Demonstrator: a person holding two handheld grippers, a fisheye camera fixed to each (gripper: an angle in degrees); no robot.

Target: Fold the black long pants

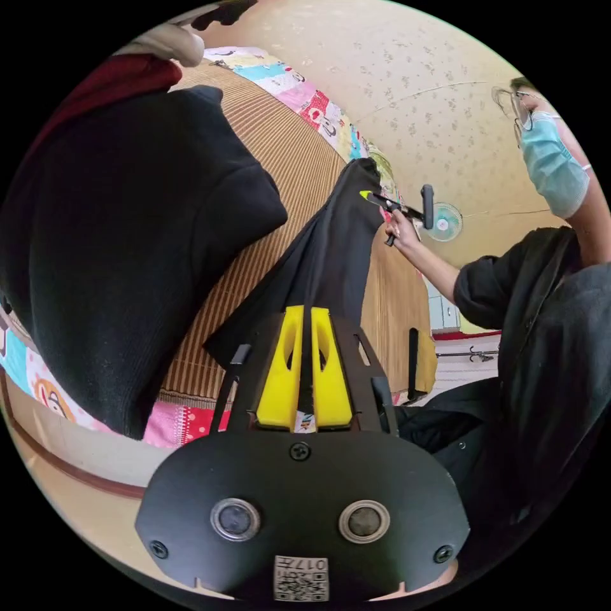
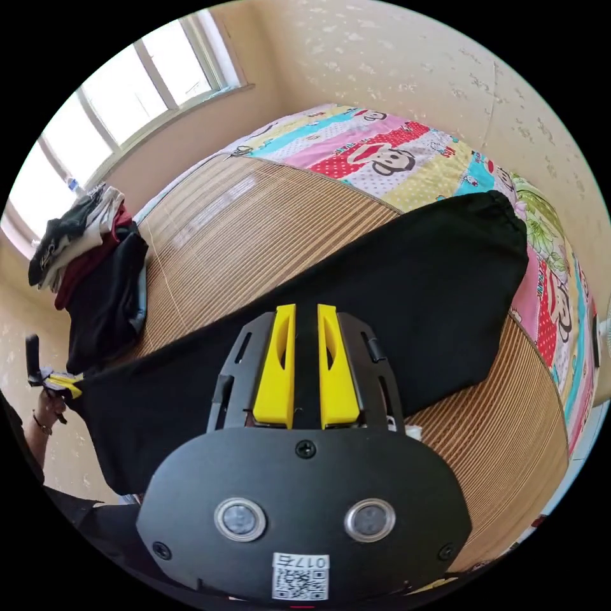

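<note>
- While the black long pants [image 2: 382, 299] lie stretched across the ribbed tan bamboo mat [image 2: 254, 216], both tools grip one edge of the garment, well apart from each other.
- Left gripper [image 1: 305, 318]: its yellow jaws stand pressed together on a gathered ridge of black cloth that rises toward 12 o'clock in the left gripper view.
- Right gripper [image 2: 307, 318]: its yellow jaws pinch the near edge of the pants, with black fabric showing in the narrow gap between them.
- In the left gripper view, the right gripper appears at 1 o'clock, held in the person's hand [image 1: 402, 230], clamping the far end of the lifted edge.
- In the right gripper view, the left gripper appears at 9 o'clock on the corner of the same edge.
- Garment position: the far portion rests at 2 o'clock on the colourful cartoon-print quilt [image 2: 382, 153].
- A separate dark knit garment [image 1: 127, 242] lies at 9 o'clock in the left gripper view.
- Step in hand, by judgement: the edge is lifted for a fold.
- Next move calls for carrying both grips together across the garment, keeping the edge taut, then lowering it aligned with the opposite edge.
</note>
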